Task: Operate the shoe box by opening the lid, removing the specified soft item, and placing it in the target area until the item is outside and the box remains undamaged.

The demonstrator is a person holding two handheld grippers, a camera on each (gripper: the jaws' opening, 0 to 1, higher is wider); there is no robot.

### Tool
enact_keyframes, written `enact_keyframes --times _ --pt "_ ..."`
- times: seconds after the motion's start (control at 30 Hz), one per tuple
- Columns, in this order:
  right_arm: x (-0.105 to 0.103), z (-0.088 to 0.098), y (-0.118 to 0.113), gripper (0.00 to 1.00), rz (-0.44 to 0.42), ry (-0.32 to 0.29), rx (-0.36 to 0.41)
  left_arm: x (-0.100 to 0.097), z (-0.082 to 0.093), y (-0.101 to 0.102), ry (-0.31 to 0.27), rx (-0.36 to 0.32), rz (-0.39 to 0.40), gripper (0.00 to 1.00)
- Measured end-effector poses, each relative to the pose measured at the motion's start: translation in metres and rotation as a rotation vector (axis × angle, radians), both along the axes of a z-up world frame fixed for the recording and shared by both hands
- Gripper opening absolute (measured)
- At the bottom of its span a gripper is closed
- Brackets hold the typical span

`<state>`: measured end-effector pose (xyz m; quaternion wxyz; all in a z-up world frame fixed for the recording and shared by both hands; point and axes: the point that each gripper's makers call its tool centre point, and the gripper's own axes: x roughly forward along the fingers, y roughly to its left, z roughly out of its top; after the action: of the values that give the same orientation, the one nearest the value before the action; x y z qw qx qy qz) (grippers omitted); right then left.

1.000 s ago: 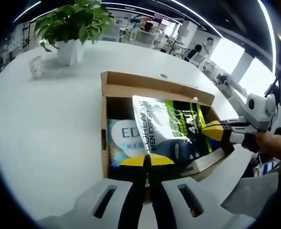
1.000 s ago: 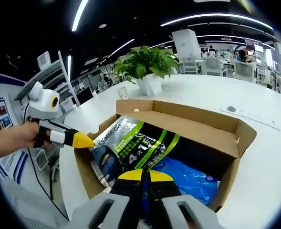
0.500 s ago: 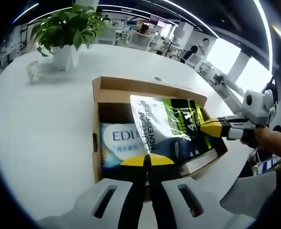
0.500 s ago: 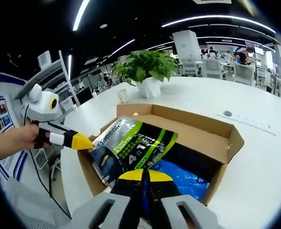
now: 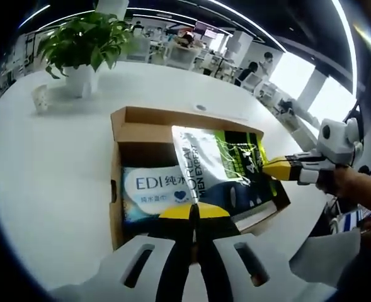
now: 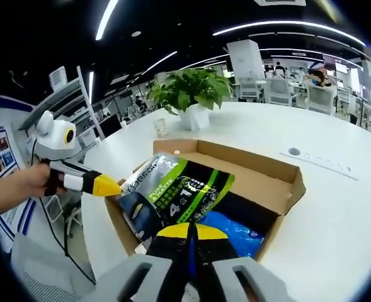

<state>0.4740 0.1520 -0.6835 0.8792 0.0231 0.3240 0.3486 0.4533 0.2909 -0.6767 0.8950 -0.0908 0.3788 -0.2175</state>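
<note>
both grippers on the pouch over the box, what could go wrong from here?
1. The left gripper and right gripper each pinch just an edge of the glossy pouch; it might slip back into the shoe box.
2. The pouch hangs over the blue pack and could drag it.
3. Its corner could snag the cardboard wall.

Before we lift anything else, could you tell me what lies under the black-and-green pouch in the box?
Beneath the black-and-green pouch, a blue-and-white soft pack lies inside the open cardboard box. Its far portion is covered.
</note>
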Motion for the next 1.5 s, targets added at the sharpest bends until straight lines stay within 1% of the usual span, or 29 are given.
enact_keyframes --times 0.4,0.7,0.87,1.0,1.5 --pt "-0.004 0.006 -0.021 0.0 -0.006 0.012 -0.011 -0.004 0.005 -0.021 0.001 -0.023 -0.01 0.0" --pt "-0.009 0.011 -0.034 0.0 0.0 0.011 -0.018 -0.003 0.006 -0.028 0.003 -0.035 -0.021 0.0" --pt "-0.011 0.013 -0.041 0.0 0.0 0.01 -0.022 -0.002 0.007 -0.035 0.003 -0.041 -0.03 0.0" --pt "-0.012 0.014 -0.047 0.0 -0.003 0.008 -0.031 -0.003 0.01 -0.045 -0.003 -0.037 -0.046 0.0" --pt "-0.018 0.017 -0.087 0.0 -0.05 0.02 -0.056 -0.007 0.013 -0.085 -0.001 -0.053 -0.104 0.0"
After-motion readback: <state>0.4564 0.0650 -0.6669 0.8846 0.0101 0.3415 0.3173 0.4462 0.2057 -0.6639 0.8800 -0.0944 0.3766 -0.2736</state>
